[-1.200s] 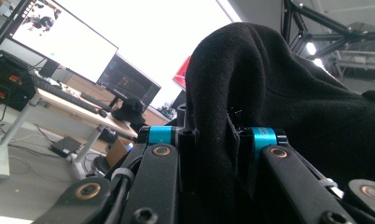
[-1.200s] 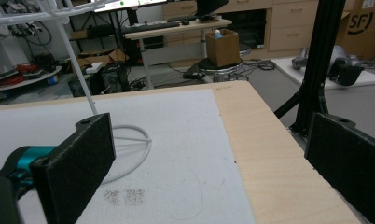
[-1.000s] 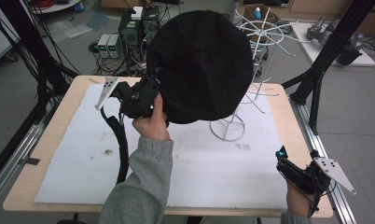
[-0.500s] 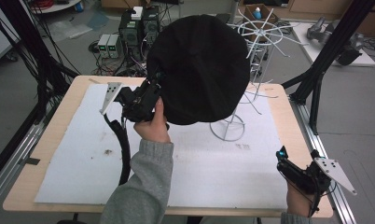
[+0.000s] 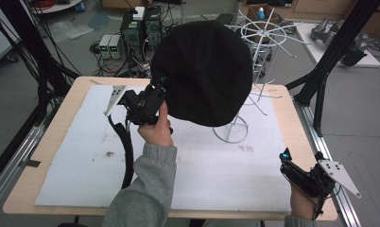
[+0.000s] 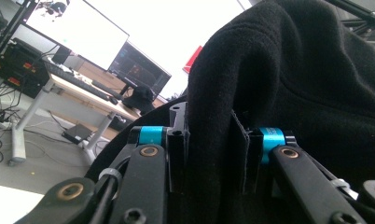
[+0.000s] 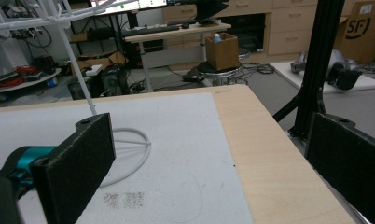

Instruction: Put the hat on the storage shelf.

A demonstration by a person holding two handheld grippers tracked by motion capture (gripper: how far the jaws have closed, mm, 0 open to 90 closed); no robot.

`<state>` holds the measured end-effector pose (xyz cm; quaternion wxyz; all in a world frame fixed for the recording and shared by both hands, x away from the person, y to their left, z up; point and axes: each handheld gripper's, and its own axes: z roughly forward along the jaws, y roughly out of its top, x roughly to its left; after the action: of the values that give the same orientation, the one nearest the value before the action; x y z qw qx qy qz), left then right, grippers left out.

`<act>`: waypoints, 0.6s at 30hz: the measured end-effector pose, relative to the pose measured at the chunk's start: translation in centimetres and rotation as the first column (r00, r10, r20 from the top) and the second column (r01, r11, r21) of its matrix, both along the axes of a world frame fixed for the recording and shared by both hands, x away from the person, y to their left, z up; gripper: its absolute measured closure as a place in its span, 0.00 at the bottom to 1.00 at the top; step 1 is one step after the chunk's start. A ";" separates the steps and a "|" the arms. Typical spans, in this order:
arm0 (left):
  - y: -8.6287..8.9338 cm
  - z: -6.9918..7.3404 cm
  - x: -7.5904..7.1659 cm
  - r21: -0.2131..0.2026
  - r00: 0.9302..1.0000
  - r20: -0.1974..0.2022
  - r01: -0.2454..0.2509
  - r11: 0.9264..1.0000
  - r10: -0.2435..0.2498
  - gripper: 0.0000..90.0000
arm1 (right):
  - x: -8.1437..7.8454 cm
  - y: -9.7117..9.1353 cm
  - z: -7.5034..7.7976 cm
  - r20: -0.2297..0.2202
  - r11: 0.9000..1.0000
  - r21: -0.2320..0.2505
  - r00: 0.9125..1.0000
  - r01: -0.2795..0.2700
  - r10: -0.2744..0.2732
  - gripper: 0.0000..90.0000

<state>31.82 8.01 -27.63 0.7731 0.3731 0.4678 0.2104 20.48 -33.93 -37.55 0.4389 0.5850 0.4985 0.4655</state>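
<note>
The light wooden table carried a white foam mat, on which stood the round base of a white wire rack. A large black fleece hat was raised over that rack, covering its middle. The left gripper view showed a fold of it pinched tight in the left gripper. The right gripper gaped empty near the table's right edge. Far off, a small cardboard box contained a blue-capped bottle.

table wood | white mat on it | rack base on mat
</note>
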 end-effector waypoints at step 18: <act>-0.3 -1.6 0.4 0.021 1.000 -0.023 -0.007 1.000 0.007 0.75 | 0.0 0.0 0.0 0.001 1.000 -0.006 1.000 0.001 -0.001 0.01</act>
<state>32.20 7.71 -29.23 0.7630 0.3819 0.4759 0.2135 20.49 -33.91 -37.56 0.4412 0.5836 0.4994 0.4641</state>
